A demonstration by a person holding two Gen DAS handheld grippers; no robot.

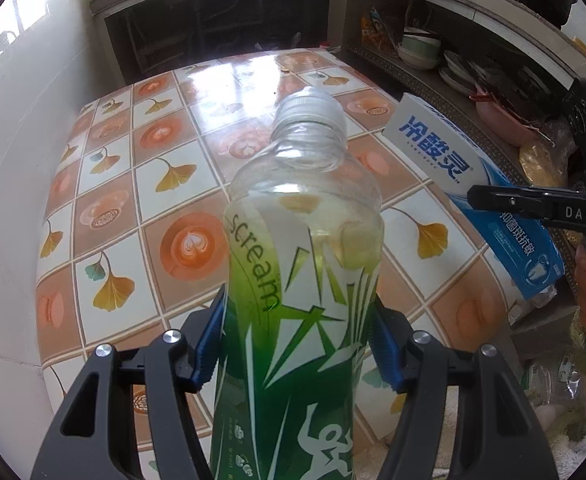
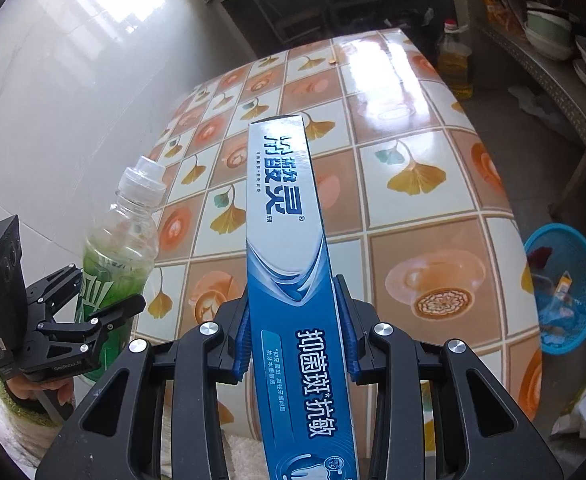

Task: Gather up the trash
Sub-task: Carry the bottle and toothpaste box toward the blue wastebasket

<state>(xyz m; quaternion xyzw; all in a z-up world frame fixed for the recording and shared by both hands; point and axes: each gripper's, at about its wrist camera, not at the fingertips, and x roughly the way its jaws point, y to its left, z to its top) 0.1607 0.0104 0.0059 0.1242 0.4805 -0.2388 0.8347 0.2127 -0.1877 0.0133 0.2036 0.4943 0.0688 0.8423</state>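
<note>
My left gripper [image 1: 299, 340] is shut on a clear plastic bottle [image 1: 301, 240] with a green label and a white cap, held above the tiled-pattern table [image 1: 141, 184]. In the right wrist view the same bottle [image 2: 121, 248] and left gripper [image 2: 101, 290] are at the lower left. My right gripper [image 2: 297, 320] is shut on a long blue and white toothpaste box [image 2: 289, 220] that points away over the table. That box [image 1: 433, 144] also shows at the right of the left wrist view, with one black finger [image 1: 533, 204] across it.
A blue mesh basket [image 2: 561, 292] with some scraps in it stands on the floor to the right of the table [image 2: 413, 160]. A bottle of yellow oil [image 2: 455, 60] stands past the table's far right corner. Shelves with bowls [image 1: 421, 52] run along the right. A white wall lies to the left.
</note>
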